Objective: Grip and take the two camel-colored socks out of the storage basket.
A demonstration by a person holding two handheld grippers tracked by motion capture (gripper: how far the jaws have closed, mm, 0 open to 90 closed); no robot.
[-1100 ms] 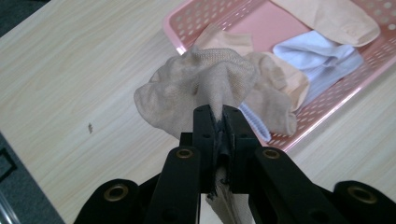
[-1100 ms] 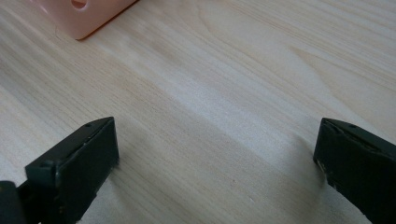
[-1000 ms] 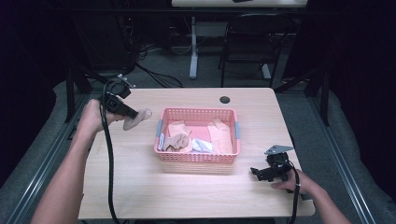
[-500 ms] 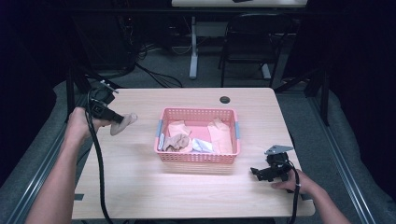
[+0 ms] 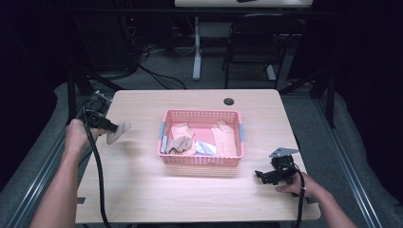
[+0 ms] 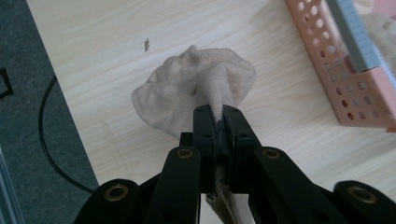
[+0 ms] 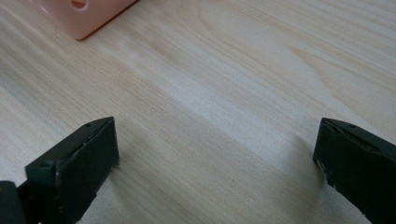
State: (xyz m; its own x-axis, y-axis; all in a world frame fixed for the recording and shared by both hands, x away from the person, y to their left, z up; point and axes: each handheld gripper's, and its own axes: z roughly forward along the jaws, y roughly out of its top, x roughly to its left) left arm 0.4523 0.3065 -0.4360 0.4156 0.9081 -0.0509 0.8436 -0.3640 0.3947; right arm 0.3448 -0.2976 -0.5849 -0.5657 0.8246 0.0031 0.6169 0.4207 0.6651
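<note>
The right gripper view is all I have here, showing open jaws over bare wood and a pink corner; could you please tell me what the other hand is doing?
Observer: The left gripper is shut on a beige sock, pinching a fold of it.
Operator: Is that sock on the table?
Observer: It hangs at the table's left side, beside the pink basket.
Operator: Is the basket empty?
Observer: No, several pale cloth pieces lie inside it.

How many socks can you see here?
5: one beige sock pinched in the left gripper, four more in the pink basket. Others may lie hidden underneath.
</note>
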